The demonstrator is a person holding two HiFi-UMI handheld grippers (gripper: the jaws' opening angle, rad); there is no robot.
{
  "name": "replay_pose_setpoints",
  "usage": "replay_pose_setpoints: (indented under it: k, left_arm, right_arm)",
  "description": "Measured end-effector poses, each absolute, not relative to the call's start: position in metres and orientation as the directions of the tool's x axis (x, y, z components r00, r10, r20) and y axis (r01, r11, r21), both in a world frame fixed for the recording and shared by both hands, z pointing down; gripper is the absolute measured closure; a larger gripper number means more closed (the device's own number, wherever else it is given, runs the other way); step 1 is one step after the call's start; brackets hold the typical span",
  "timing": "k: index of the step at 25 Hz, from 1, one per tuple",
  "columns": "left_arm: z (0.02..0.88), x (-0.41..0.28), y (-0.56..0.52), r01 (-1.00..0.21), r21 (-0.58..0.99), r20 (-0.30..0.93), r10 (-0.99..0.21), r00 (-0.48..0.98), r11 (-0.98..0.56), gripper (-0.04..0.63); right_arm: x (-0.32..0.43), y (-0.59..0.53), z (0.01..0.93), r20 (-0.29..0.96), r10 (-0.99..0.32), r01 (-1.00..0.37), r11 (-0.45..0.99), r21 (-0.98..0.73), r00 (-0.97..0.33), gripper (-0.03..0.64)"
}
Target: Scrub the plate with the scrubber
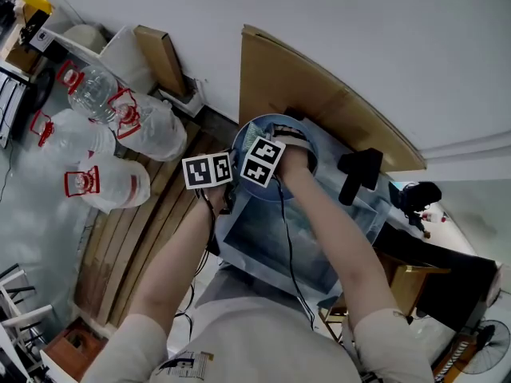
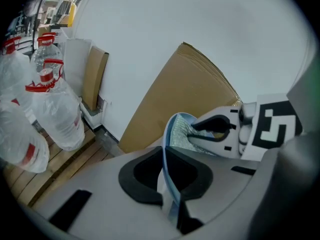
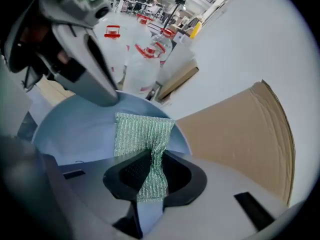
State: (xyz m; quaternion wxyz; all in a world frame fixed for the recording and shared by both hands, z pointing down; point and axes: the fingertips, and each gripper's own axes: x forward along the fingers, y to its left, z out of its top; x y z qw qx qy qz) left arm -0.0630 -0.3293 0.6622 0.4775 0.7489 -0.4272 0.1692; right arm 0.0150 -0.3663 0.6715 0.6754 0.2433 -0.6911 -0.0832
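Note:
A light-blue plate (image 1: 254,130) is held up on edge over a basin. My left gripper (image 2: 167,184) is shut on the plate's rim (image 2: 169,134), which runs straight between the jaws. My right gripper (image 3: 145,176) is shut on a green mesh scrubber (image 3: 142,134), and the scrubber lies flat against the plate's face (image 3: 80,131). In the head view the two marker cubes sit side by side, the left gripper (image 1: 209,171) next to the right gripper (image 1: 263,160). From the left gripper view, the scrubber (image 2: 186,133) and the right gripper (image 2: 222,126) show behind the plate.
A blue-grey basin (image 1: 263,238) lies below the hands, with a black fixture (image 1: 359,172) at its right. A large cardboard sheet (image 1: 319,94) leans on the white wall. Several big water jugs (image 1: 104,134) stand on a wooden pallet (image 1: 144,230) at the left.

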Motion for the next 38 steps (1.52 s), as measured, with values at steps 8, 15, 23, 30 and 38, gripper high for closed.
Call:
replay_pose_setpoints:
  k: [8,15,23,30,38]
  left_arm:
    - [0.662,-0.064,-0.329,-0.802,0.572,0.658,-0.487,0.574,-0.173,0.568]
    - [0.662,-0.064,-0.329,-0.797,0.581,0.653,-0.492,0.576,-0.162,0.568]
    - [0.662,-0.064,-0.327,-0.790,0.597,0.647,-0.500,0.576,-0.137,0.566]
    - [0.662,-0.069,-0.318,-0.814,0.548,0.665,-0.490,0.564,-0.194,0.566]
    - [0.663,-0.069,-0.317,-0.817,0.552,0.664,-0.504,0.553,-0.170,0.566]
  right_arm:
    - [0.087,-0.370,0.666,0.911,-0.400,-0.335,0.849,0.409,0.098,0.515]
    - [0.075,-0.277,0.667,0.975,-0.220,-0.282,0.935,0.215,0.014,0.512]
    - [-0.004,-0.270,0.669,0.959,-0.217,-0.349,0.926,0.142,-0.184,0.509]
    - [-0.005,-0.334,0.671,0.924,-0.373,-0.330,0.885,0.327,-0.086,0.511]
    - [0.081,-0.367,0.668,0.920,-0.378,-0.458,0.802,0.383,0.107,0.517]
